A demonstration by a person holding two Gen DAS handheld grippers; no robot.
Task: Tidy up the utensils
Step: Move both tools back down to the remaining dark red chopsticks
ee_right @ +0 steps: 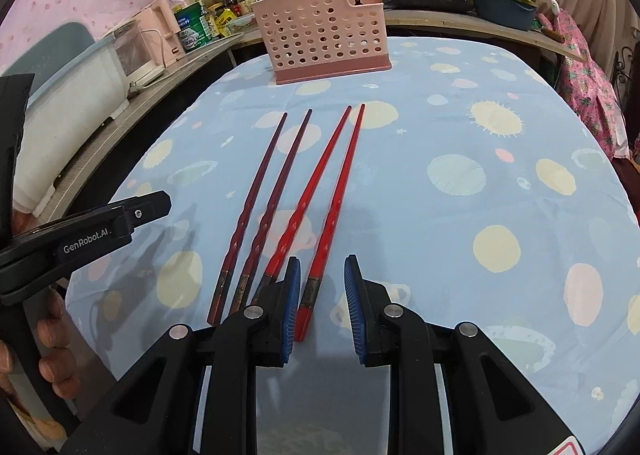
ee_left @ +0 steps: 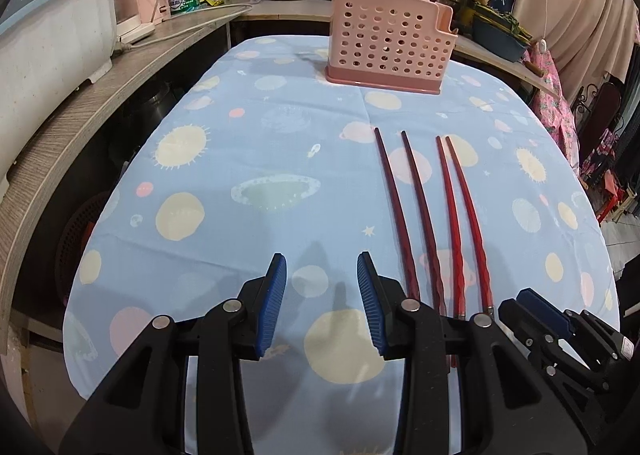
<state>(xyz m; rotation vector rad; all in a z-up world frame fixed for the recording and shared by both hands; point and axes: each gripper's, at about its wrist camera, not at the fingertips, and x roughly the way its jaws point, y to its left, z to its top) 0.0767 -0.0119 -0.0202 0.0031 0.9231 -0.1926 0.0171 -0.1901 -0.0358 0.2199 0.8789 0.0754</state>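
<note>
Four chopsticks (ee_right: 280, 207) lie on the counter (ee_right: 480, 175), long axes running away toward the holder (ee_right: 328, 39). The right tongs (ee_right: 322, 295), narrowly open and empty, straddle the rightmost handle; the left tongs (ee_left: 322, 295), open and empty, hover just left.

A table (ee_left: 248, 159) under a blue planet-print cloth is carrying a pink perforated utensil holder (ee_left: 386, 41) at its far end and four red chopsticks (ee_right: 298, 191) lying side by side.
</note>
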